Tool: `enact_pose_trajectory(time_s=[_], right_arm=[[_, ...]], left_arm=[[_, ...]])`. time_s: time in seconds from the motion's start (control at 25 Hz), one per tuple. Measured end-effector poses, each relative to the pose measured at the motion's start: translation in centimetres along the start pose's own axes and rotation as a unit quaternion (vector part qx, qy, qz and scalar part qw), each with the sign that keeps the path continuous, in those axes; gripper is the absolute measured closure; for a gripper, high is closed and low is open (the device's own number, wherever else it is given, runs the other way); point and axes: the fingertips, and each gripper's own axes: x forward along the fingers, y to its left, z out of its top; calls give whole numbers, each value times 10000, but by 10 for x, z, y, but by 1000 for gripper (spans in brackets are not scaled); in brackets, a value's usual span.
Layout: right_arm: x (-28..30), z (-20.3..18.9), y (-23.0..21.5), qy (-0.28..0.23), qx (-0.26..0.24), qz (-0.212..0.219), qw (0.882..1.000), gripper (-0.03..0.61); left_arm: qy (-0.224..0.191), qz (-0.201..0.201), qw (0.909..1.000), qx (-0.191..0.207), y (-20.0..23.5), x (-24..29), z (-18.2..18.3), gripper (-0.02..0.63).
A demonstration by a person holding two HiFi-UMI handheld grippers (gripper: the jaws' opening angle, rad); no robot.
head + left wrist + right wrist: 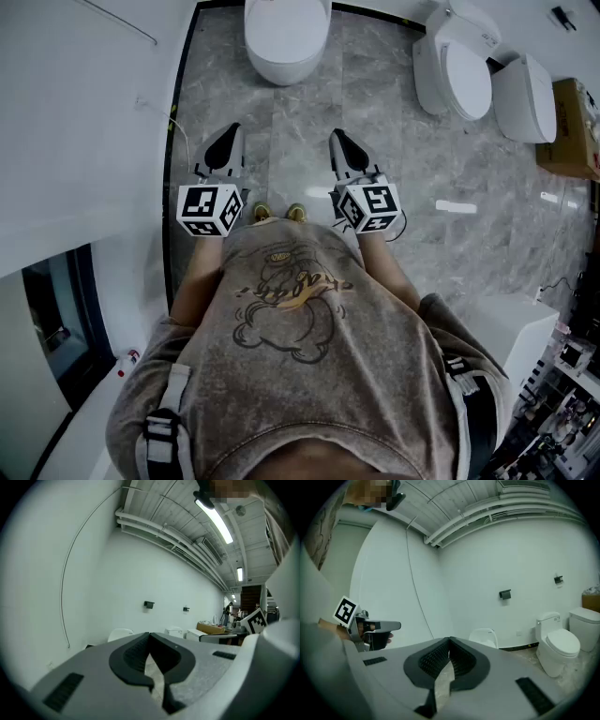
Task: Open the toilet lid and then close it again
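Near toilet (286,37), left tool (232,131), right tool (337,136) closed

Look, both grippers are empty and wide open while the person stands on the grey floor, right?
Not wide open: the left gripper and right gripper are empty but shut, jaws together, as the two gripper views show. The person does stand on the grey floor.

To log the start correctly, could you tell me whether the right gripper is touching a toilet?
No, in the head view the right gripper hangs over bare floor, well short of the nearest toilet.
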Motion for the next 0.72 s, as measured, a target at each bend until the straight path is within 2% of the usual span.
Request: enact_pose_trajectory(time_s=[0.44,0.72], right_arm=[[1,-6,-23,-115,127,143,9998,552],[37,-15,-55,-10,241,5,9997,552]], left_arm=[[143,-7,9999,65,-16,23,-10,604],[240,-67,9997,-17,1,66,-21,604]])
